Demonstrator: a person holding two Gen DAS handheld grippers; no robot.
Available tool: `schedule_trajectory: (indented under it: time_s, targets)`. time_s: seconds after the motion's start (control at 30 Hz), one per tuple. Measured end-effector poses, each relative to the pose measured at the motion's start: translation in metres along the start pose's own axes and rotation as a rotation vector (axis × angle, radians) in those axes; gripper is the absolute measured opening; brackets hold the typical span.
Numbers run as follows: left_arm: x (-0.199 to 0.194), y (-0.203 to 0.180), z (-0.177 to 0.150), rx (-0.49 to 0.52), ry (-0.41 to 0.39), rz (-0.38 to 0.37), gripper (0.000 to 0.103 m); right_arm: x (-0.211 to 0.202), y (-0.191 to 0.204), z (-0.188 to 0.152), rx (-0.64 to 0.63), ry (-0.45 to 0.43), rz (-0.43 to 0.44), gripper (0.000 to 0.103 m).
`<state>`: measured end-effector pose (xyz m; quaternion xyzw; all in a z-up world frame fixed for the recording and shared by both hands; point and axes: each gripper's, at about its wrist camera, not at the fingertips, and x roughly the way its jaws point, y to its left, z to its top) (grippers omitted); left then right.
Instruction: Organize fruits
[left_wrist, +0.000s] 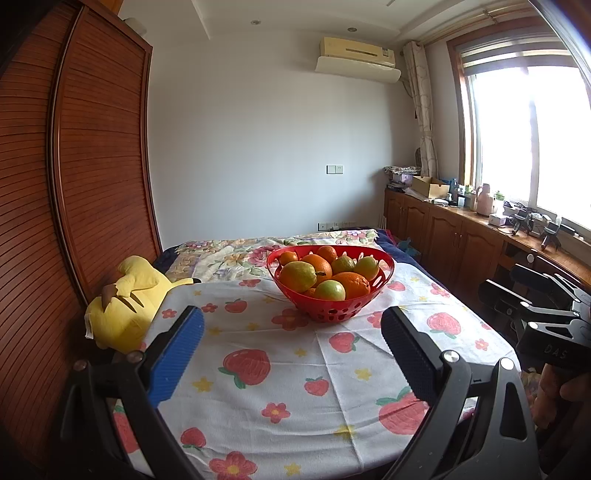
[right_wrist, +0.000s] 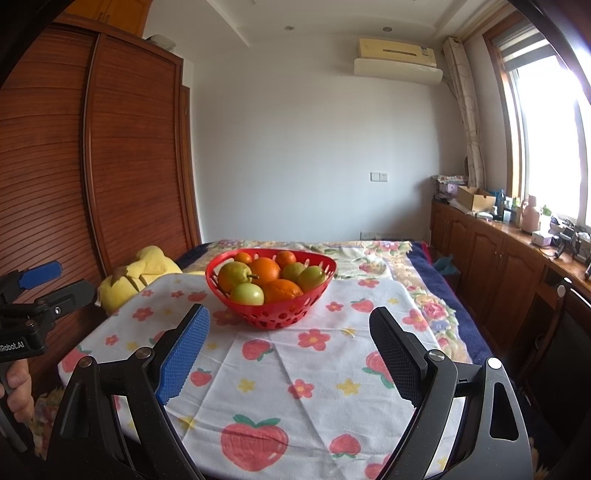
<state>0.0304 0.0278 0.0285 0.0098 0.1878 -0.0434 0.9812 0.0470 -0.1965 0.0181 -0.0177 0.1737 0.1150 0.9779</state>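
On the strawberry-print cloth (left_wrist: 280, 354), a perforated red plastic basket (left_wrist: 332, 312) holds smooth, seemingly waxy fruit (left_wrist: 314, 275); both hand-held grippers gape empty.

You have one red perforated plastic basket (left_wrist: 334, 314) in front of you, holding four round oranges (left_wrist: 320, 266), four green pears and apples (left_wrist: 330, 290) that show, and beside the cloth, one yellow plush toy (left_wrist: 123, 306).

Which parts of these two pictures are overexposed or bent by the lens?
Left wrist view: the window is blown out to white, and the wardrobe bows strongly. Right wrist view: the window glares the same way, and the wardrobe curves; the red basket in the middle stays sharp and evenly lit.
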Motion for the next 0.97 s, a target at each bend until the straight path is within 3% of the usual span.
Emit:
schedule_trajectory:
  time_s: [0.97]
  targets:
    - [-0.0022, -0.0012, 0.0019, 0.002, -0.001, -0.002, 0.097, -0.0001, -0.0002, -0.0004, 0.001, 0.000, 0.000, 0.090]
